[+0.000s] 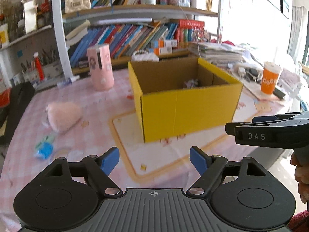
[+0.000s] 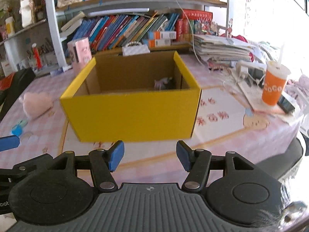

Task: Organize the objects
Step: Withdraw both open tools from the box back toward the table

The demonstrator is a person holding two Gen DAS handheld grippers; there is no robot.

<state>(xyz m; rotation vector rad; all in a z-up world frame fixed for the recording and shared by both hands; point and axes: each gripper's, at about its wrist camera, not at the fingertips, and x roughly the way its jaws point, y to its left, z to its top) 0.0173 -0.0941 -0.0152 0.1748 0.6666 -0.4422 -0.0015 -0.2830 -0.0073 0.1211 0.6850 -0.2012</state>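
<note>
An open yellow cardboard box [image 1: 185, 108] [image 2: 131, 114] stands on the pink checked tablecloth. A small pinkish toy [image 1: 190, 83] [image 2: 163, 83] lies inside it at the back right. A pink fluffy plush [image 1: 62, 116] [image 2: 35, 104] and a small blue-green object [image 1: 44, 147] [image 2: 18, 128] lie left of the box. A pink cylinder [image 1: 101, 67] [image 2: 81, 53] stands behind them. My left gripper [image 1: 154, 159] is open and empty, in front of the box. My right gripper [image 2: 149, 155] is open and empty, close to the box's front wall.
A bookshelf full of books [image 1: 135, 36] runs behind the table. An orange paper cup [image 1: 269, 81] [image 2: 274, 85] stands at the right among papers and cables. A stack of papers [image 2: 220, 50] lies behind the box on the right. A white beaded purse [image 2: 136, 49] sits just behind the box.
</note>
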